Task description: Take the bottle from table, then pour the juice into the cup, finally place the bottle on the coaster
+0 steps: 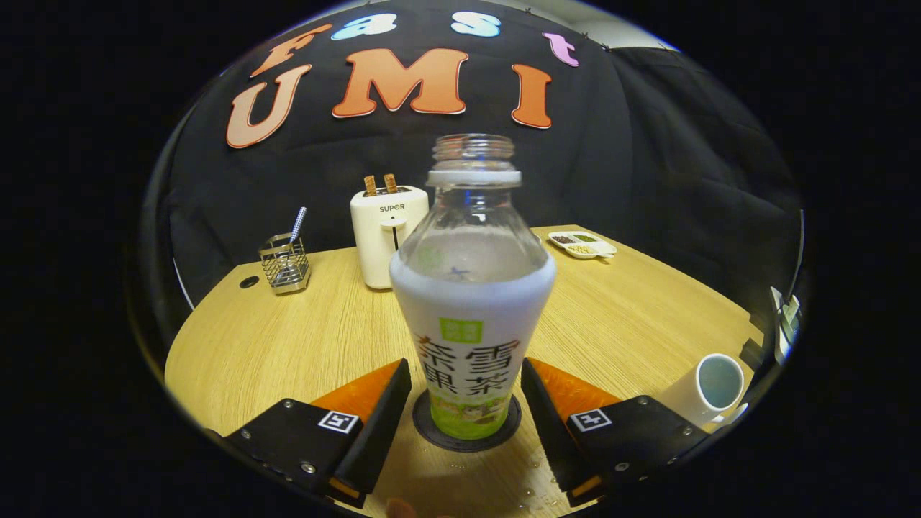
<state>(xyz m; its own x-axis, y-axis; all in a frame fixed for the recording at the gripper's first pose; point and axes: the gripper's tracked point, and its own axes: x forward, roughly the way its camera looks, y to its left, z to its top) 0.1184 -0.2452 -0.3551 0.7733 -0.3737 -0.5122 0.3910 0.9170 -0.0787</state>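
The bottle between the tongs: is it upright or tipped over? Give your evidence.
Upright. The bottle stands on the coaster, its uncapped neck pointing straight up. The tongs are open, their fingers clear of both its sides.

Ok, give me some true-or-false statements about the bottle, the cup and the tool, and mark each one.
1. The bottle stands upright on the coaster. True.
2. The bottle is capped. False: its neck is open.
3. The tool is open, fingers apart on either side of the bottle. True.
4. The cup sits between the fingers. False: it is off to the right of them.
5. The toaster lies tipped over. False: it stands upright behind the bottle.
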